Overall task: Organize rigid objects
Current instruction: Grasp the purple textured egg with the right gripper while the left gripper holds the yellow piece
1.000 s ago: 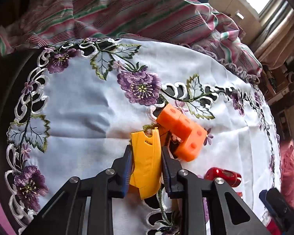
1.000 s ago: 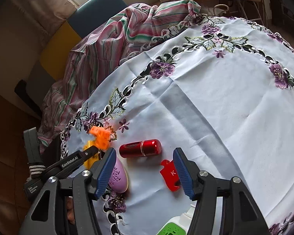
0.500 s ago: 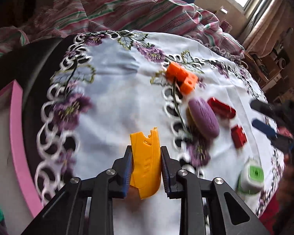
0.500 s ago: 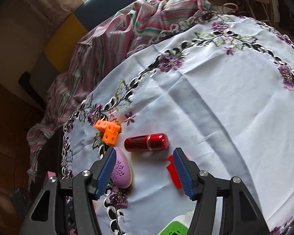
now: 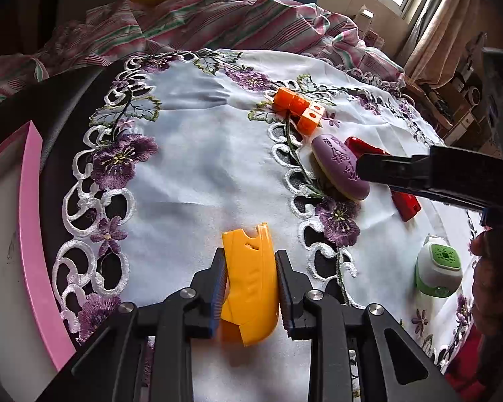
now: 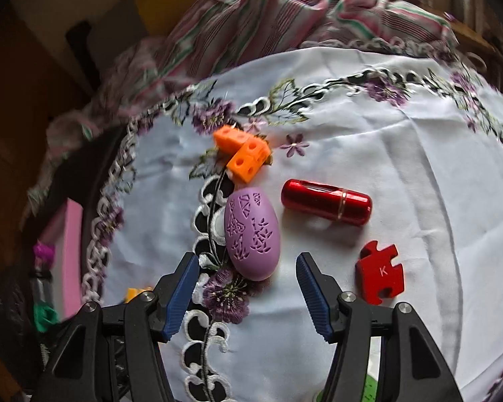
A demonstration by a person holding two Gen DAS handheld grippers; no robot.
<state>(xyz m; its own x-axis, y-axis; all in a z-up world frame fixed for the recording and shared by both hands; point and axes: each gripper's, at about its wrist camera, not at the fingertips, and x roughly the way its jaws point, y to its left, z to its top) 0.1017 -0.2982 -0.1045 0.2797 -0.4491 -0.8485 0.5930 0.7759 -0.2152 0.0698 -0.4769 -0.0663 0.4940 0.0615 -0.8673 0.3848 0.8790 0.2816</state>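
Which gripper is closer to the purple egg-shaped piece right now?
Right. The right gripper hangs open just in front of the purple egg-shaped piece, nearly straddling it. The left gripper is off to the side, shut on the yellow piece.

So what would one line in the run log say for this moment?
left gripper: shut on yellow piece | right gripper: open, nothing held, purple oval just ahead | stage: sorting under way
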